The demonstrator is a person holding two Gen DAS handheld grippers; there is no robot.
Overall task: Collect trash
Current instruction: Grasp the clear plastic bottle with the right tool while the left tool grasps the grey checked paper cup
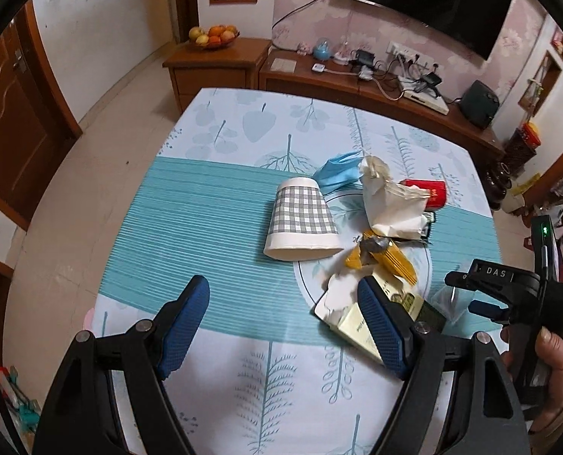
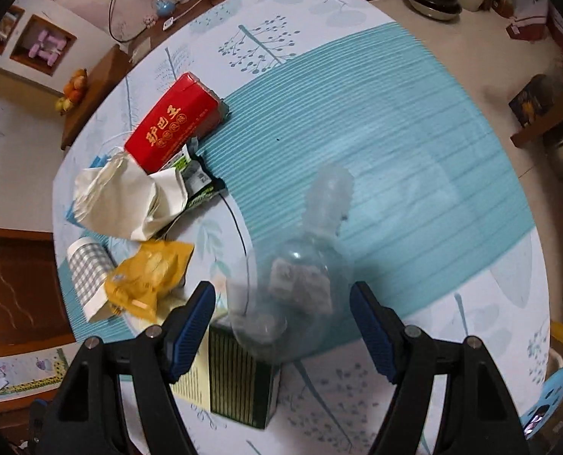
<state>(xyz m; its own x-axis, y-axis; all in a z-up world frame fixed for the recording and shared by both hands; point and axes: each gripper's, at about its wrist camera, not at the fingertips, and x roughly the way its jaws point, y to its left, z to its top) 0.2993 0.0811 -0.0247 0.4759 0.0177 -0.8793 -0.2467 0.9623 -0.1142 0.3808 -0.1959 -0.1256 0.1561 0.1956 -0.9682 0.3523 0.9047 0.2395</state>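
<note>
Clear plastic, blurred and crumpled (image 2: 300, 284), lies on the table just ahead of the right gripper (image 2: 283, 326), in line with the gap between its blue pads (image 2: 192, 326); the jaws stand wide apart and press on nothing. A green striped box (image 2: 239, 383) sits under and beside its left finger, touching the plastic's near edge. Further ahead and to the left lie a yellow wrapper (image 2: 148, 276), a checked cup (image 2: 88, 276) on its side, white crumpled paper (image 2: 126, 201) and a red box (image 2: 175, 125), all close together.

The left gripper (image 1: 283, 326) also hangs with jaws apart and empty over the teal band of the tablecloth (image 1: 190, 220). Its right finger overlaps a pale carton (image 1: 353, 326) with torn paper on it; whether they touch cannot be told. Ahead of it lies the cup (image 1: 300, 220), with the wrapper (image 1: 391, 261) to the right, then the paper (image 1: 391, 204), a blue mask (image 1: 338, 174) and the red box (image 1: 429, 193) beyond. At far right a hand (image 1: 558, 356) holds the other gripper
</note>
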